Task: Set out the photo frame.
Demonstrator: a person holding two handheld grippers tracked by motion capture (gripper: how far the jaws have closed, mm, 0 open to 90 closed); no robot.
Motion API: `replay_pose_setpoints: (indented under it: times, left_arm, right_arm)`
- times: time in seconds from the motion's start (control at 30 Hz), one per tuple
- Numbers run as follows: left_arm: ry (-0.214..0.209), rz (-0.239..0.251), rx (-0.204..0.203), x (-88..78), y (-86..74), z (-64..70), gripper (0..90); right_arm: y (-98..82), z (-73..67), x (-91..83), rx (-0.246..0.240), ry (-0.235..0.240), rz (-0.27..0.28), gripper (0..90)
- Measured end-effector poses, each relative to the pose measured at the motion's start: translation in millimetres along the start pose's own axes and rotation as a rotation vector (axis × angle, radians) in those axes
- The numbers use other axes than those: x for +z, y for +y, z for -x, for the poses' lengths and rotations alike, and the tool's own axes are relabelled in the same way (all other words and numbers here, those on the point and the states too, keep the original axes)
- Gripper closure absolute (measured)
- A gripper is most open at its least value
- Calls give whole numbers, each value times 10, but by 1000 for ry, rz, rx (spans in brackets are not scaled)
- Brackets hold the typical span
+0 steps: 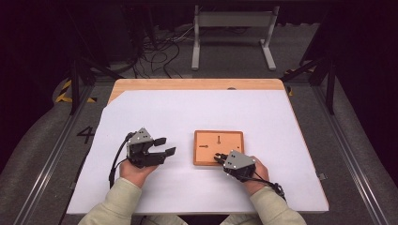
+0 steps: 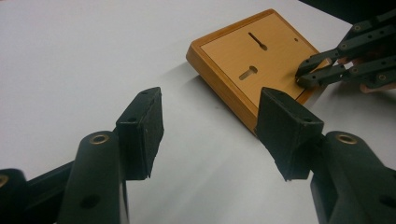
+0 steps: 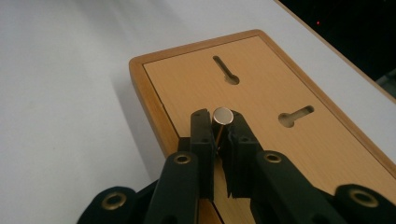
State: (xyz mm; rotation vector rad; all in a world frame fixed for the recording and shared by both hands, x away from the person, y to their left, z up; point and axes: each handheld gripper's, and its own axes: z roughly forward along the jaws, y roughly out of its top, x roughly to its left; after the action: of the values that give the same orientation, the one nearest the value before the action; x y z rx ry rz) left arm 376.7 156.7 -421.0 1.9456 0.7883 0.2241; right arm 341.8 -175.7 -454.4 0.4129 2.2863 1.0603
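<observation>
White sheeting (image 1: pixel 202 122) covers nearly the whole wooden table (image 1: pixel 197 84), leaving a strip of bare wood along the far edge and at the far left corner. Near the middle of the sheet, toward the person's side, lies a flat wooden board (image 1: pixel 218 140) with a raised darker rim and a paler inset panel; two keyhole-shaped slots (image 3: pixel 225 70) are cut into that panel, well apart from each other. The left gripper (image 1: pixel 164 146) sits on the sheet to the left of the board, apart from it, its jaws spread with nothing between them; in the left gripper view the pads (image 2: pixel 147 126) frame bare white sheet and the board's near corner (image 2: pixel 252 116). The right gripper (image 1: pixel 218 157) reaches over the board's near edge, and its jaws are clenched on a small metal pin (image 3: pixel 222 116) with a round flat head, whose thin shank runs down between the pads. In the right gripper view the pin's head stands just above the fingertips, over the inset panel near the board's rim, short of both slots.
</observation>
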Motion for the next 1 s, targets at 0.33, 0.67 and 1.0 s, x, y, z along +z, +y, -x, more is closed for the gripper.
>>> replay_pose_setpoints:
  times: [0.33,0.67,1.0]
  left_arm:
    - [-56,-14,18,135,112,92,380]
    - [-94,-47,16,300,210,151,302]
    - [-103,-66,-50,439,340,181,224]
  right_arm:
    - [-28,-142,-70,-150,-44,6,847]
    - [-35,-284,-102,-232,-113,-10,847]
    - [-45,-310,-108,-241,-125,-7,846]
